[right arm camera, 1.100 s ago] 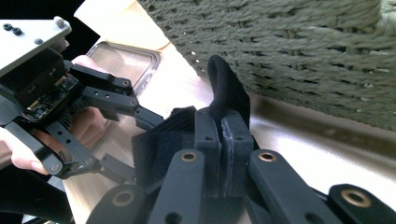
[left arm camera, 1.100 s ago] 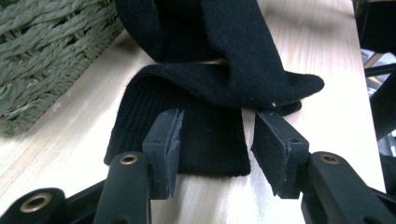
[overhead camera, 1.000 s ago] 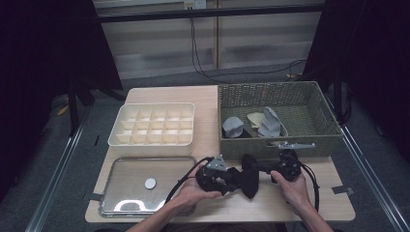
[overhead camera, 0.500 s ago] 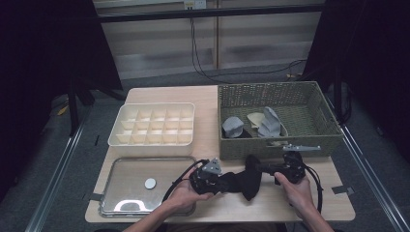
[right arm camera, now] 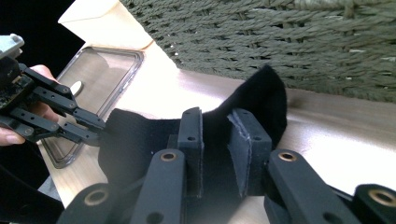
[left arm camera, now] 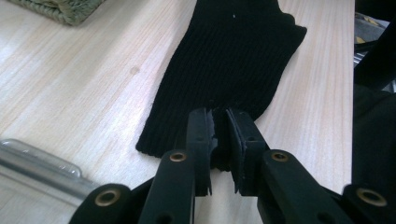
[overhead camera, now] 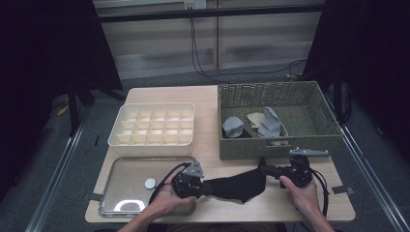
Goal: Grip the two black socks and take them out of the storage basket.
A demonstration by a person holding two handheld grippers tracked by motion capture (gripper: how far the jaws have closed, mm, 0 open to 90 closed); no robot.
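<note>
Dark room, wooden bench [overhead camera: 208, 99], black sock [overhead camera: 237, 186] stretched between two hand-held grippers.

High view: the sock lies at lower centre, between the left hand-held gripper [overhead camera: 205, 187] and the right hand-held gripper [overhead camera: 267, 169], below the wicker basket [overhead camera: 280, 145]. Left gripper view: the left hand-held gripper [left arm camera: 219, 140] pinches the sock's [left arm camera: 233, 60] near edge at frame centre. Right gripper view: the right hand-held gripper [right arm camera: 215, 140] has just been opening, its jaws astride the sock [right arm camera: 140, 135], pads apart from it.

The left gripper [overhead camera: 205, 186] is held low by the left hand [overhead camera: 167, 200], fingers [left arm camera: 200, 140] nearly closed. The right gripper [overhead camera: 268, 170] is held by the right hand [overhead camera: 300, 191], its fingers [right arm camera: 250, 144] having just been parted slightly.
</note>
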